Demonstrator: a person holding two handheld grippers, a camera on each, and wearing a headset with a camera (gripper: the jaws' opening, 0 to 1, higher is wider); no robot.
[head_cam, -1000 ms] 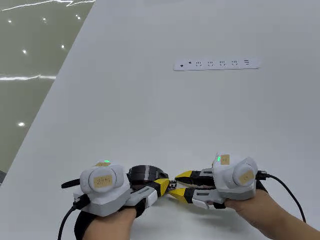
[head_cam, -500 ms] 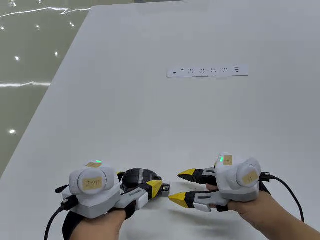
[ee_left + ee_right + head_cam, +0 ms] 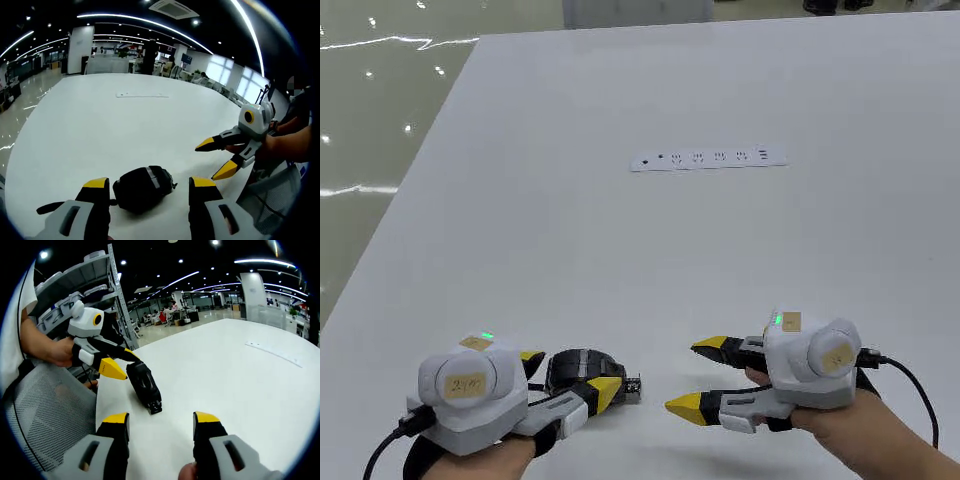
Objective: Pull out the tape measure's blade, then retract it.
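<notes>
My tape [image 3: 582, 372] lies on the table [image 3: 620, 250] between the spread jaws of my left gripper [image 3: 568, 371], which seem just clear of it. Its long axis runs across me, blade tip [image 3: 632, 386] toward my right gripper [image 3: 695, 375], which is spread, empty and apart.

You have a white power strip [image 3: 708, 158] lying flat on the far part of the white workbench [image 3: 620, 260], its row of sockets facing up. To your left, past the bench edge, runs a glossy greenish floor [image 3: 370, 120] speckled with reflected lights. A grey mesh chair [image 3: 45, 410] sits at the bench's near edge, with a metal shelving rack [image 3: 102, 285] behind it.
</notes>
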